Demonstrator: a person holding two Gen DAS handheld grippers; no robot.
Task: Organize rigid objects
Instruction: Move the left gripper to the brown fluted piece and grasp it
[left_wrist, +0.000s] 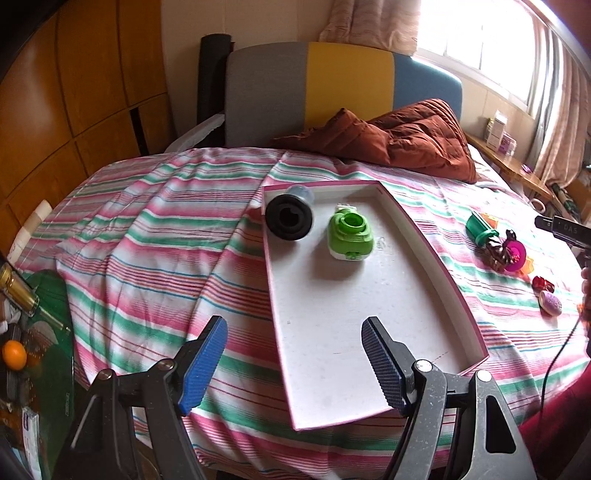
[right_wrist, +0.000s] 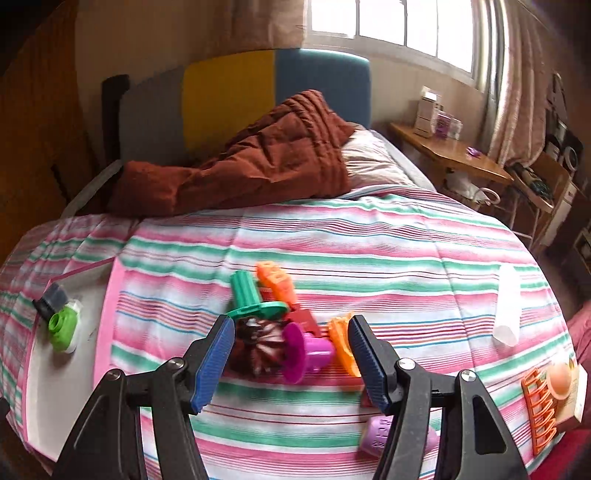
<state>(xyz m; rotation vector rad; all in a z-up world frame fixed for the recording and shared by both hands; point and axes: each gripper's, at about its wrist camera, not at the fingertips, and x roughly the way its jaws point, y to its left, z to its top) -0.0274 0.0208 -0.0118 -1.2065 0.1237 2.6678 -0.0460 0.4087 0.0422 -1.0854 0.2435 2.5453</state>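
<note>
Two items already sit at the far end of my white tray on the striped bed: a black cylinder and a green toy just right of it. My left claw hangs apart over the tray's near edge, gripping nothing. My right claw is likewise apart and empty above a toy cluster, a magenta spool between its fingers.
</note>
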